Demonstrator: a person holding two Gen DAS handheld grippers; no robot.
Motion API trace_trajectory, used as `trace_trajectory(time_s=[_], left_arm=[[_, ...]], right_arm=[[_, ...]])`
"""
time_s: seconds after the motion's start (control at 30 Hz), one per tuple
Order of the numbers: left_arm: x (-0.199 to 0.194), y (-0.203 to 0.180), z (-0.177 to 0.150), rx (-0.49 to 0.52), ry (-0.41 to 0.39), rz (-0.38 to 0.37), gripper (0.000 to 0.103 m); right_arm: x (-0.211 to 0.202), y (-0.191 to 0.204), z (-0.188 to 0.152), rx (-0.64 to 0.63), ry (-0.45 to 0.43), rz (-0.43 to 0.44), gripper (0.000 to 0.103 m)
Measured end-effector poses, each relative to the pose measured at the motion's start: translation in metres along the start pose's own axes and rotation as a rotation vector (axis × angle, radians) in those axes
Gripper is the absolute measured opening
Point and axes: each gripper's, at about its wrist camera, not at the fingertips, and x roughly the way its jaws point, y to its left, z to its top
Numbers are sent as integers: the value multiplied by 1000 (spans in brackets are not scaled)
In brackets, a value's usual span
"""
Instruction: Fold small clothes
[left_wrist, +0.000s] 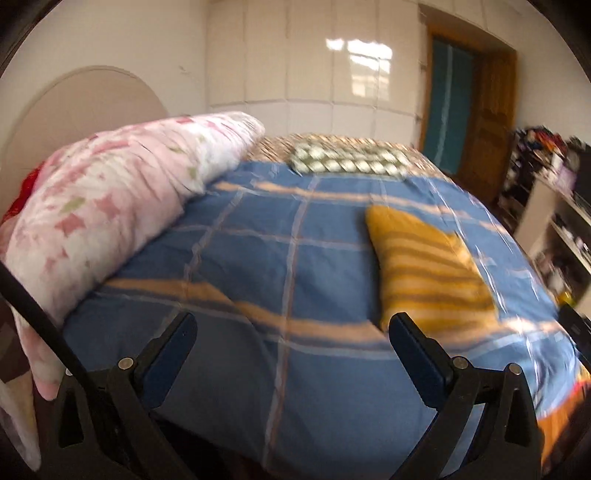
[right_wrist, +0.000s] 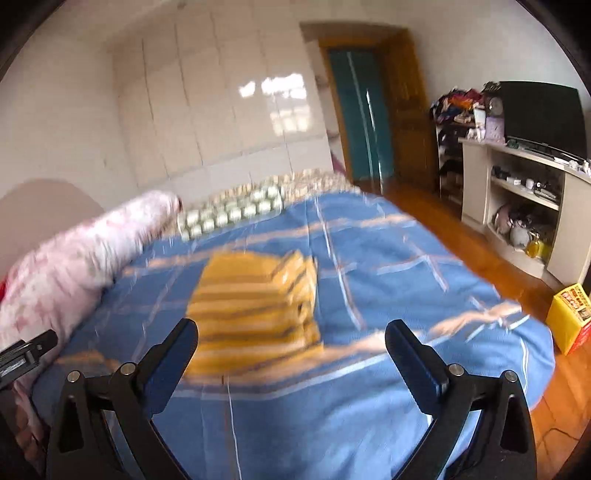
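A yellow garment with darker stripes (left_wrist: 428, 266) lies folded on the blue checked bedspread (left_wrist: 258, 266). In the left wrist view it is ahead and to the right of my left gripper (left_wrist: 291, 328), which is open and empty above the bed. In the right wrist view the garment (right_wrist: 255, 299) lies just ahead of my right gripper (right_wrist: 291, 336), slightly left of centre. The right gripper is open and empty, held above the bedspread (right_wrist: 388, 266). Both views are blurred by motion.
A pink floral duvet (left_wrist: 110, 214) is rolled along the bed's left side. A green-and-white checked pillow (left_wrist: 347, 160) lies at the far end. A shelf unit with a TV (right_wrist: 539, 118) and a yellow box (right_wrist: 570, 314) stand on the right, by a wooden door (right_wrist: 369, 110).
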Motion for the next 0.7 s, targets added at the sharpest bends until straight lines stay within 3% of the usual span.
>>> trace_trajectory(time_s=[0.33, 0.7], left_arm=[[16, -31, -35, 123, 108, -48, 103], [39, -38, -38, 140, 180, -52, 103]], right_arm=[[14, 3, -26, -32, 82, -59, 103], [41, -4, -36, -20, 131, -71, 103]])
